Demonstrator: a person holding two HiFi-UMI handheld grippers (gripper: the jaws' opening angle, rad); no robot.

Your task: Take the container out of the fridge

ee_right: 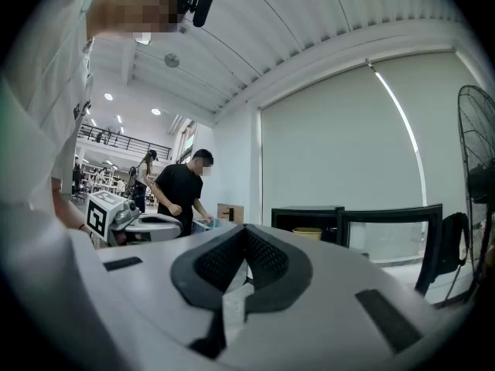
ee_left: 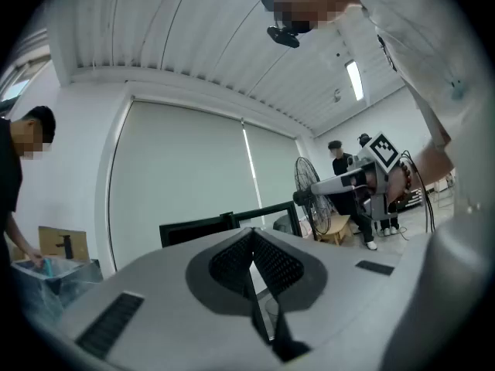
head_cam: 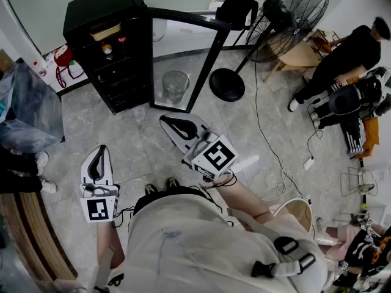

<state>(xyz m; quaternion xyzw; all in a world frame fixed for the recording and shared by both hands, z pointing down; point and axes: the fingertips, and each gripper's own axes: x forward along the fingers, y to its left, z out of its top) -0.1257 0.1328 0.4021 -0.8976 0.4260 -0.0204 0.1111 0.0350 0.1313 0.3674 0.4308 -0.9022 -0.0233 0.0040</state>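
The container (head_cam: 105,32), a low yellowish tub, sits on the top shelf inside the fridge (head_cam: 91,11), in the upper left of the head view. In the right gripper view it shows as a yellow tub (ee_right: 307,233) just right of centre, behind the gripper's nose. The fridge is a small black cabinet standing on the grey tiled floor (head_cam: 140,145). Its glass door (head_cam: 177,47) is swung wide open toward the middle of the frame.

The right gripper (head_cam: 174,125) hangs below the open door, near the centre of the head view, with its tip pointing up and left toward the fridge. It is well apart from the container. Its fingers (ee_right: 263,257) are clenched tight with nothing between them.

The left gripper (head_cam: 99,157) is in the lower left of the head view, pointing up the frame over bare floor. Its fingers (ee_left: 274,265) are also pressed together and grasp nothing.

A standing fan (head_cam: 293,17) fills the upper right.
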